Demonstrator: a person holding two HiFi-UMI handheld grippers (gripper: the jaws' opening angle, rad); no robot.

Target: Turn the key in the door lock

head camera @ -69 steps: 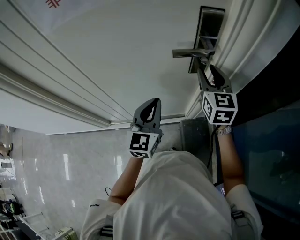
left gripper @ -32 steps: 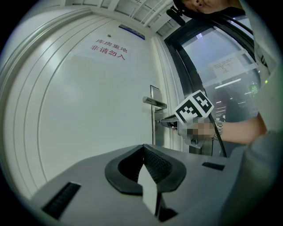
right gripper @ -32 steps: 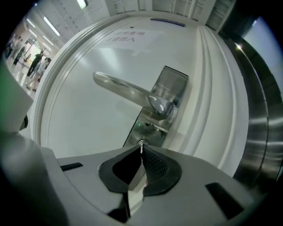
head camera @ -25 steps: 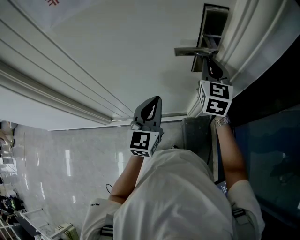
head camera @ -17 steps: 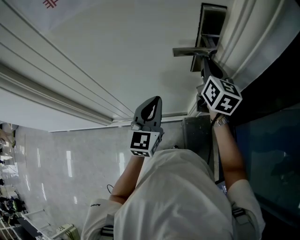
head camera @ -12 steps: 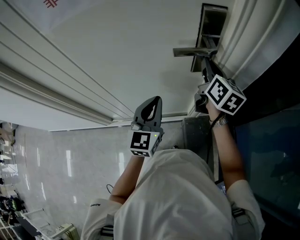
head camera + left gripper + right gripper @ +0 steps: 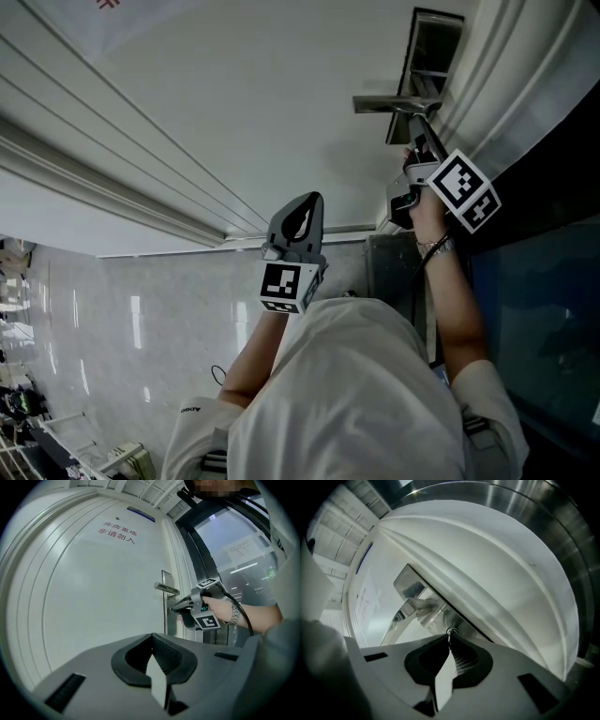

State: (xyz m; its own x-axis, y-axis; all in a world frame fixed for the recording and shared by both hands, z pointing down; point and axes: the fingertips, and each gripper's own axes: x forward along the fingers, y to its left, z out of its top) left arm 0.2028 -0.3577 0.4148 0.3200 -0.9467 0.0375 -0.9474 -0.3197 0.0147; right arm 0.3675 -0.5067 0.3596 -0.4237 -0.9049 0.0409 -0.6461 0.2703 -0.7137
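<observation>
Facing a white door (image 7: 234,94) from close by, red lettering (image 7: 116,532) high on its panel (Chinese characters). Holding the left gripper (image 7: 300,217) level at centre, well short of the door, jaws pressed together with nothing between them. Further right, meeting a metal lever handle (image 7: 384,103) on a long lock plate (image 7: 429,47) at the door's edge. Just under that handle, gripping the key (image 7: 451,631) with the right gripper (image 7: 414,127), jaws clenched on its head, key seated in the lock plate, marker cube (image 7: 466,191) tipped onto a corner. Wearing a wristwatch (image 7: 236,615) on that arm. Ending at far right with dark glass (image 7: 534,309).
</observation>
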